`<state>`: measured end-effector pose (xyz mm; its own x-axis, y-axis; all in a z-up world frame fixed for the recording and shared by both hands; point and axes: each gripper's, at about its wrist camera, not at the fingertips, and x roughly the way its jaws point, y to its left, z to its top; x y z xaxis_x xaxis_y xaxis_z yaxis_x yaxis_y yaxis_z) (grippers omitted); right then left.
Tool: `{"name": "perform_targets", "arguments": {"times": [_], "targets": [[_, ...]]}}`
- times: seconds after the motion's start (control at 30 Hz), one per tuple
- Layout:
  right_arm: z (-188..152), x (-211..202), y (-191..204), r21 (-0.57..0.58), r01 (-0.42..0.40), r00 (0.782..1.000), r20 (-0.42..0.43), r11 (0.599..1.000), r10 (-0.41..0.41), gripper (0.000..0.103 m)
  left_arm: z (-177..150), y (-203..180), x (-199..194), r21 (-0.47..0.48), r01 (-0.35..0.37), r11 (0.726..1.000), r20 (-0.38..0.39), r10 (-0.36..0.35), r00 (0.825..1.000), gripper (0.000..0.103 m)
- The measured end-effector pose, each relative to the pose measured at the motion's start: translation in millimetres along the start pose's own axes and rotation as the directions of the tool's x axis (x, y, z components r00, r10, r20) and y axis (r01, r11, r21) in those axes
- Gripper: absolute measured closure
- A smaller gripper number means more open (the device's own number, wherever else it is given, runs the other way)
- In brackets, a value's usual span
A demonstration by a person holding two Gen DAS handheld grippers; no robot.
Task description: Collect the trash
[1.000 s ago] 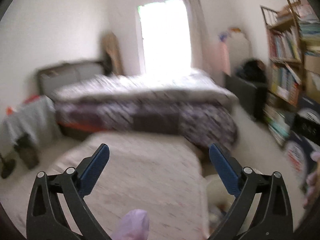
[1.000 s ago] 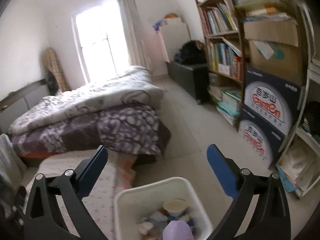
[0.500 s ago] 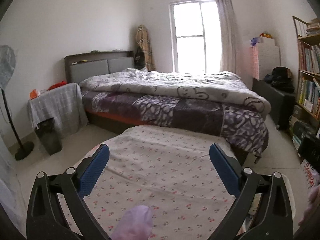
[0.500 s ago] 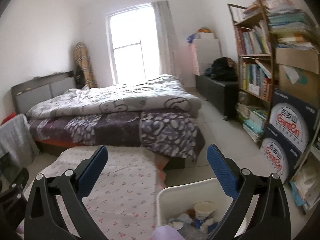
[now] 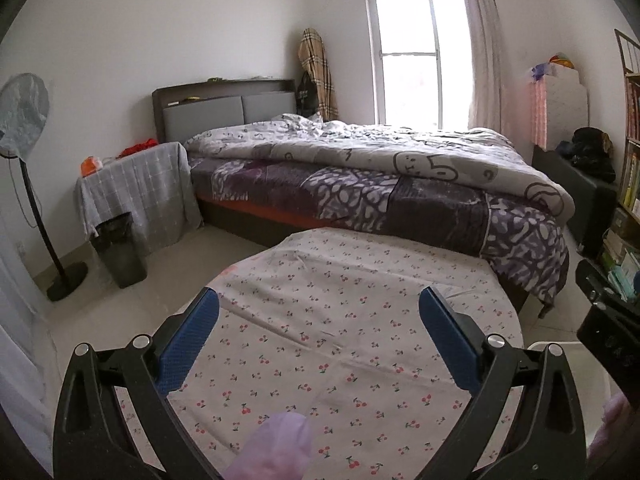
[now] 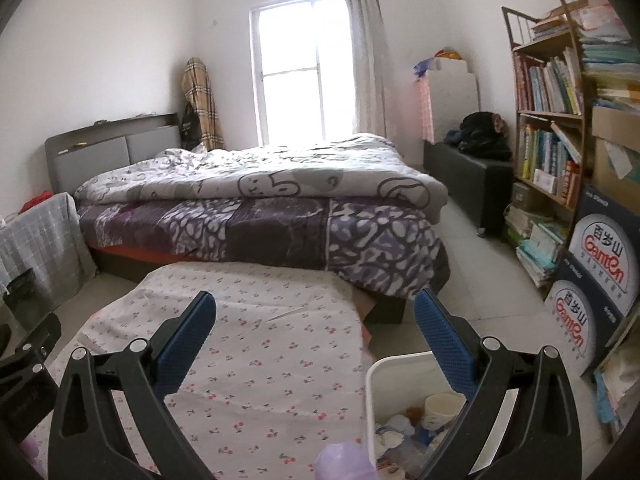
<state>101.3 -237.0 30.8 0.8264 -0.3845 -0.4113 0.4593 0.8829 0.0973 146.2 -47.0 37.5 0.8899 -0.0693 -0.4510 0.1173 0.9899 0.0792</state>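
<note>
Both jaws apart, empty; only right view shows white bin (image 6: 374, 384) holding trash (image 6: 440, 404).

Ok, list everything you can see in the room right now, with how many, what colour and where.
table: one, cherry-print cloth, foreground
bin: one, white, right of table, holds paper cup and wrappers
bed: one, purple and grey bedding, under window
bookshelf: one, wooden, right wall
boxes: two, navy, stacked beside bookshelf
fan: one, standing, far left
dark bin: one, by bedside stand
left gripper: open, over table
right gripper: open, table's right edge
</note>
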Motion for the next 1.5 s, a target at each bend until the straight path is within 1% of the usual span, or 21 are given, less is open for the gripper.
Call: {"name": "perform_targets", "arguments": {"times": [0.2, 0.37, 0.57, 1.27, 1.5], "targets": [[-3, 2, 13, -0.017, -0.012, 1.000, -0.002, 1.000, 0.012, 0.007, 2, 3, 3, 0.002, -0.011, 1.000, -0.008, 0.011, 1.000, 0.007], [-4, 0, 16, -0.028, -0.013, 1.000, 0.009, 1.000, 0.014, 0.007, 3, 5, 5, -0.008, -0.024, 1.000, -0.015, 0.024, 1.000, 0.007], [-3, 0, 16, -0.031, -0.017, 1.000, 0.012, 0.999, 0.017, 0.007, 3, 5, 4, -0.018, -0.034, 0.999, -0.016, 0.034, 0.999, 0.007], [-3, -1, 12, -0.031, -0.013, 1.000, 0.008, 0.999, 0.013, 0.007, 1, 5, 7, -0.023, -0.038, 0.999, -0.030, 0.037, 0.999, 0.007], [-8, 0, 9, -0.027, -0.011, 1.000, 0.001, 1.000, 0.011, 0.007, 1, 4, 8, -0.023, -0.039, 0.999, -0.033, 0.038, 0.999, 0.007]]}}
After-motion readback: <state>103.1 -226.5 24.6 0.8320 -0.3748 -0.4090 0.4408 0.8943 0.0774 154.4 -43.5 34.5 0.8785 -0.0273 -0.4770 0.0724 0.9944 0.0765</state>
